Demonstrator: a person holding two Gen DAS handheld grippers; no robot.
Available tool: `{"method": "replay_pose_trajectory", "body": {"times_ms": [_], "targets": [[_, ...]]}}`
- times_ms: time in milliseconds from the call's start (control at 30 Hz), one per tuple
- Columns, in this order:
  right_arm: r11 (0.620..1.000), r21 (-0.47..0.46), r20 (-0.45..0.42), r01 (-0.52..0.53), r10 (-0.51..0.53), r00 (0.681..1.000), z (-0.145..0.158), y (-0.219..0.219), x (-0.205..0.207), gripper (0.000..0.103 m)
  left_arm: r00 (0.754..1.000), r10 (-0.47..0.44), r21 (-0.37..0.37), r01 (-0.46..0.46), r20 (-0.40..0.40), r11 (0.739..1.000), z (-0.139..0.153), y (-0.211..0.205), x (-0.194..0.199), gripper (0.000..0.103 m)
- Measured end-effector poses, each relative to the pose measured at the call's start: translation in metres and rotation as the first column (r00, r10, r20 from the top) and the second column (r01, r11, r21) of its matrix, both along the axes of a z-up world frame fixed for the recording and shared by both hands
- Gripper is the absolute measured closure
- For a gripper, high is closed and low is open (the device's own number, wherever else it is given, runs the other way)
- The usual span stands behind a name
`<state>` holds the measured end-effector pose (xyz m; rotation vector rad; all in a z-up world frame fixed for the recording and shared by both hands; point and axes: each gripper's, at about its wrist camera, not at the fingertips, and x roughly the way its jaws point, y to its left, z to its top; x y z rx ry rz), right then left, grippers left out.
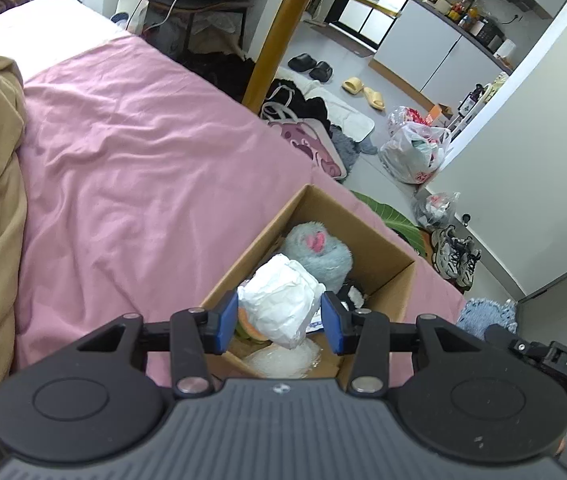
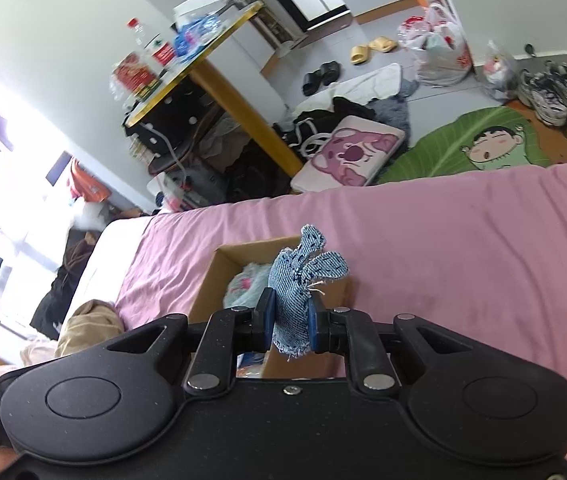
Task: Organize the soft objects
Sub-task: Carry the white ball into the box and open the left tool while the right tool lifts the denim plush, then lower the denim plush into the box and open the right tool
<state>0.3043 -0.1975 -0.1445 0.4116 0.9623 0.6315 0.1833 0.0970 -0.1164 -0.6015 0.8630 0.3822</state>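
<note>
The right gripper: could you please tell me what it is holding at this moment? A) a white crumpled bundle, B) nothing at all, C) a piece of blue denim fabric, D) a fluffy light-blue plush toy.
C: in the right wrist view the right gripper has its jaws closed on a frayed blue denim piece, held above the cardboard box on the pink bedsheet.

The box (image 1: 367,236) ahead of the left gripper (image 1: 279,322) is plain brown cardboard, matt. Between its blue fingers sits crinkly white paper (image 1: 279,300). Beyond that lies a fluffy blue plush (image 1: 319,254). The right gripper (image 2: 291,322) pinches rough blue denim (image 2: 295,296) with frayed edges. The pink sheet (image 1: 143,168) is soft, wrinkled cloth.
</note>
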Motion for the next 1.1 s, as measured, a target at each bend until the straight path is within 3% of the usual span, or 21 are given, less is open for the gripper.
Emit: {"method": "replay_pose_trajectory", "body": {"times_ms": [367,633,833,1000,1100], "targets": [[0.997,-0.017,0.007,-0.072,0.072,0.997,0.001,0.03,-0.013,0.086,1.0,0.023,-0.041,-0.023,-0.022,0.999,-0.021,0.009,0.005,0.057],[0.992,-0.042,-0.002,-0.117,0.117,0.993,-0.002,0.051,-0.021,0.086,0.999,0.036,-0.056,-0.038,-0.037,0.998,-0.027,0.014,0.005,0.047],[0.988,-0.069,0.0,-0.142,0.142,0.99,-0.001,0.06,-0.028,0.085,0.998,0.043,-0.063,-0.045,-0.038,0.997,-0.027,0.015,0.004,0.046],[0.983,-0.076,-0.001,-0.165,0.165,0.986,0.002,0.063,-0.033,0.081,0.998,0.042,-0.049,-0.044,-0.036,0.998,-0.024,0.014,0.002,0.046],[0.982,-0.069,0.001,-0.175,0.175,0.984,0.007,0.063,-0.036,0.073,0.998,0.043,-0.036,-0.044,-0.039,0.998,-0.02,0.013,0.002,0.046]]}}
